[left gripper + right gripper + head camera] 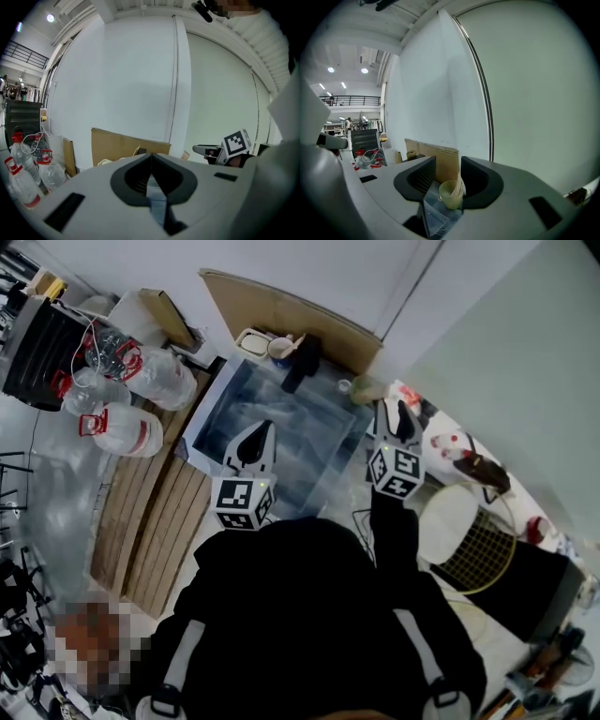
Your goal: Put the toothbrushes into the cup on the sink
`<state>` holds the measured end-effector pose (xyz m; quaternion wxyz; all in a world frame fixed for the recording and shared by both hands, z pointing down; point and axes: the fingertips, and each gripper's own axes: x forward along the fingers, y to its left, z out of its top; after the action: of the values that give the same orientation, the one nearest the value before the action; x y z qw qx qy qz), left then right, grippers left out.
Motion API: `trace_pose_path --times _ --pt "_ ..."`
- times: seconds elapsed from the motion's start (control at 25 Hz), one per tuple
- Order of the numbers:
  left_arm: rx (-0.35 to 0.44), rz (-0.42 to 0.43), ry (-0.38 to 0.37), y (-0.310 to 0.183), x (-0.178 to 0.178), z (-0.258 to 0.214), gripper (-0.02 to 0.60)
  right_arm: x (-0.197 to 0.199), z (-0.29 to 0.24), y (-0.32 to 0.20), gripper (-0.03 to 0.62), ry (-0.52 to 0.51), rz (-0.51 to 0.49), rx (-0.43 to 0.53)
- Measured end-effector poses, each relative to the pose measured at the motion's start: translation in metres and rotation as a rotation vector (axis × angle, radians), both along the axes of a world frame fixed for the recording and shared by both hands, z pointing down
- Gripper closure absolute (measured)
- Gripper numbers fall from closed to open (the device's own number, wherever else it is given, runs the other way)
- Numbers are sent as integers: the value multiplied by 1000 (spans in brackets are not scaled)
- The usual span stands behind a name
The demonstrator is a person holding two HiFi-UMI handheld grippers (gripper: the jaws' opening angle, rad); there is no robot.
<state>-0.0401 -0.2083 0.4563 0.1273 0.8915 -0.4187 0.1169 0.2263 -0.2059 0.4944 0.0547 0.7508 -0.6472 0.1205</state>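
Note:
A pale green cup stands on the sink's far right corner. A light toothbrush handle leans inside it at its right rim. My right gripper hangs just above and in front of the cup, open, with nothing between its fingers. In the head view the right gripper is right of the cup. My left gripper is shut and empty. It hovers over the steel sink basin, as the left gripper shows in the head view.
A black object and a white bowl stand at the sink's back edge, with cardboard behind. Water bottles lie on the floor to the left. A round wire basket is at the right.

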Motion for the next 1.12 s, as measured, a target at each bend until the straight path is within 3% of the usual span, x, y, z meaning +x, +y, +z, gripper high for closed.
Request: trace_pose_path --times 0.56,0.72,0.84,1.12 --pt "62 19 11 31 0 -8 578 -83 -30 58 447 1 -230 37" --pt "70 17 8 38 -4 -6 578 -98 -33 72 452 -23 -239 39" --pt "90 15 17 41 -7 -9 578 -104 -36 80 517 -30 -225 55" --pt "102 13 18 50 -14 -5 578 -120 -45 93 589 -1 -253 96"
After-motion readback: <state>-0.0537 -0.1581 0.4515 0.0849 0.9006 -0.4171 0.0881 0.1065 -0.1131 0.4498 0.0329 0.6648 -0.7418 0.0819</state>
